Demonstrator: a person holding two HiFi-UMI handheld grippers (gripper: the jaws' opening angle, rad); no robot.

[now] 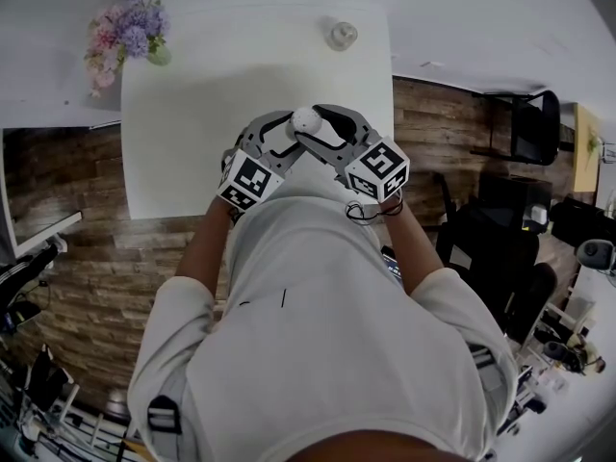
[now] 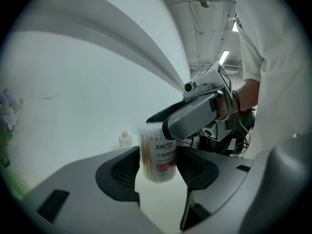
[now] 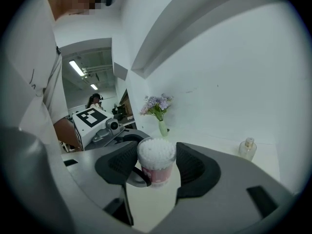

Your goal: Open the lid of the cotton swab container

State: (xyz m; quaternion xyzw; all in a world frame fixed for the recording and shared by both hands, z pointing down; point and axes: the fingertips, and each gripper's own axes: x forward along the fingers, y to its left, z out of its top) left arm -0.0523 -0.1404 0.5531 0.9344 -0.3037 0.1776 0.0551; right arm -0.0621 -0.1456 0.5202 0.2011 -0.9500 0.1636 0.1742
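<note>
the cotton swab container (image 2: 159, 156) is held up off the white table (image 1: 192, 142), just in front of the person's chest near the table's near edge. it is upright and sits between both tools. its lid (image 3: 156, 151) is clear, so the white swab heads show through it. it seems to be seated on the body, though the seam is hard to make out.

the left gripper (image 2: 158, 167) has its jaws closed on the labelled body, one pad on each side. this reads as the anchoring grip, steadying the body so it cannot turn or rise when the top is worked. the right gripper (image 3: 156, 164) comes in from the opposite side and higher, its jaws pinching the top where the lid sits. one grip low and one high suits pulling or twisting the cap away from the body.

the task appears to stand just ahead of the separation, with the lid not yet off. the likely risks are too hard a squeeze on the thin clear wall, or swabs spilling if the lid pops free suddenly.

farther out, a small bottle (image 1: 342, 35) and a vase of flowers (image 1: 130, 29) stand at the far side of the table, well apart from the work.
</note>
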